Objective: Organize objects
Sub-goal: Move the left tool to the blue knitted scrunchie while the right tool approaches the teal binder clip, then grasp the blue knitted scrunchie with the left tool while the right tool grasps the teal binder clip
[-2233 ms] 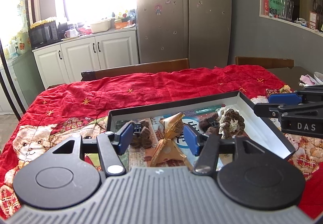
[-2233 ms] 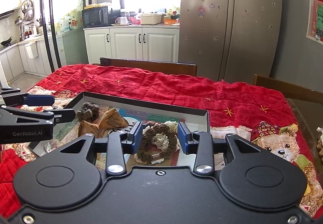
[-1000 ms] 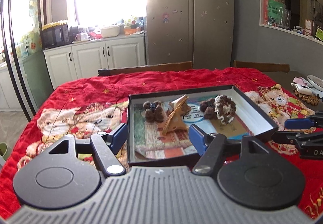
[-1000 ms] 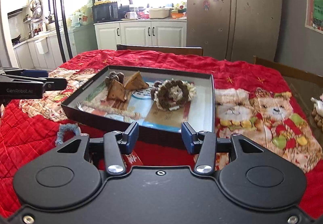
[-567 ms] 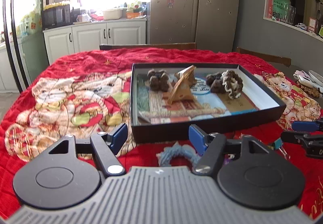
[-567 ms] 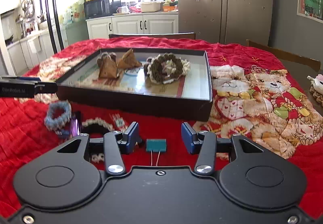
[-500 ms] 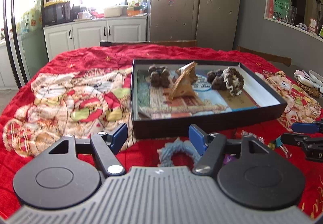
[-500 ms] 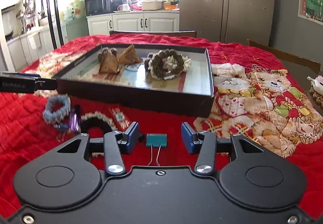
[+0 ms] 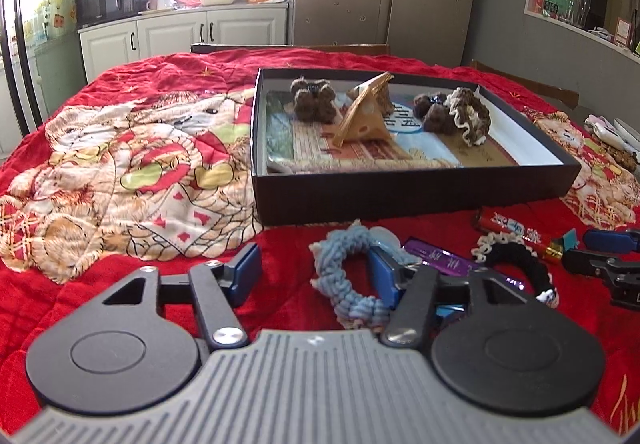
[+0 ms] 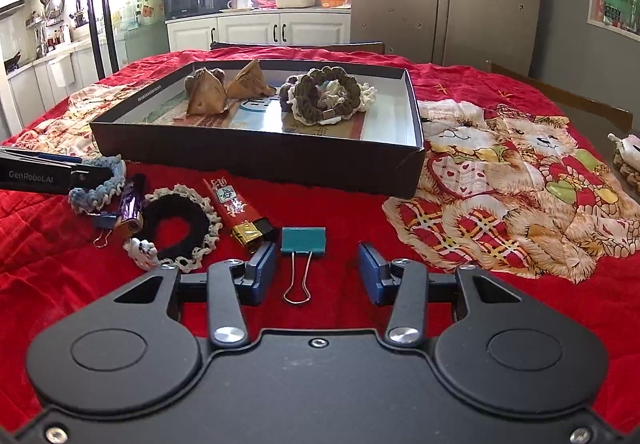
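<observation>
A light blue scrunchie (image 9: 347, 276) lies on the red quilt just in front of the black box (image 9: 400, 192). My left gripper (image 9: 314, 260) is low over it and its jaws are closing. The right finger rests over the scrunchie's right side and the left finger stands well apart, so nothing is pinched. A teal binder clip (image 10: 303, 240) lies between the fingers of my right gripper (image 10: 316, 256), which is open and not touching it. The box (image 10: 256, 156) holds brown scrunchies (image 10: 320, 94) and folded paper pyramids (image 10: 206, 94).
On the quilt between the grippers lie a black scrunchie with cream trim (image 10: 178, 228), a red lighter (image 10: 232, 204), a purple wrapped stick (image 10: 132, 204) and a small blue binder clip (image 10: 105, 222). Wooden chair backs stand at the table's far edge.
Both grippers have drawn back from the box and sunk toward the quilt. The loose items now lie close under the fingers. The left jaws have narrowed.
</observation>
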Tool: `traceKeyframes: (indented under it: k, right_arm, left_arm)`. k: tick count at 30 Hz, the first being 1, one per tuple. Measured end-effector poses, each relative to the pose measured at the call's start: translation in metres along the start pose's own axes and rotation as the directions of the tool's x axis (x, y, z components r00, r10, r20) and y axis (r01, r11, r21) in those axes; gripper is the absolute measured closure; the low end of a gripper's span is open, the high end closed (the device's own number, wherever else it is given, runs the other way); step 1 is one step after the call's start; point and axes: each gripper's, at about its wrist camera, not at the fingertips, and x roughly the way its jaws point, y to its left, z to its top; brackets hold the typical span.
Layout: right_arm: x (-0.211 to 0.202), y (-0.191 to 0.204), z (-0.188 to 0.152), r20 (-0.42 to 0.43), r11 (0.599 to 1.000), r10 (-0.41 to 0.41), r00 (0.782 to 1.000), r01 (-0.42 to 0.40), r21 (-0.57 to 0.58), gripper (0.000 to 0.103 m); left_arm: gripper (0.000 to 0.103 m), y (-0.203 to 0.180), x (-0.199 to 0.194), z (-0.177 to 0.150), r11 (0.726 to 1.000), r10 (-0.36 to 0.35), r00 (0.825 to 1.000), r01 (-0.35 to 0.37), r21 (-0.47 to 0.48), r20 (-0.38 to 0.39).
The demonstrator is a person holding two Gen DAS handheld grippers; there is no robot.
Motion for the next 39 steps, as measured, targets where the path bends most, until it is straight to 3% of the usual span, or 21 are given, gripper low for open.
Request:
traceKeyframes:
  k: [10, 18, 24, 26, 39]
  right_arm:
    - [0.0052, 0.0031, 0.0000, 0.008, 1.000, -0.007, 1.000, 0.007, -0.022, 0.063]
    - [0.0063, 0.0044, 0.0000, 0.009, 1.000, -0.006, 1.000, 0.007, -0.027, 0.065]
    - [0.0067, 0.0067, 0.0003, 0.012, 0.999, -0.003, 1.000, 0.003, -0.036, 0.073]
    - [0.0064, 0.0064, 0.0000, 0.014, 0.999, -0.001, 1.000, 0.002, -0.038, 0.079]
    - [0.0030, 0.0024, -0.0014, 0.028, 1.000, 0.001, 1.000, -0.001, -0.013, 0.080]
  left_arm:
    - [0.036, -0.0024, 0.0025, -0.0035, 1.000, 0.009, 1.000, -0.009, 0.014, 0.013]
    - [0.056, -0.0049, 0.0027, -0.0052, 1.000, 0.016, 1.000, -0.017, 0.024, 0.024]
    - [0.068, -0.0055, 0.0020, -0.0058, 1.000, 0.016, 0.999, -0.017, 0.026, 0.029]
    - [0.071, -0.0043, 0.0017, -0.0059, 1.000, 0.017, 0.999, -0.018, 0.021, 0.030]
    - [0.081, -0.0032, -0.0009, -0.0068, 1.000, 0.019, 0.999, -0.019, 0.012, 0.032]
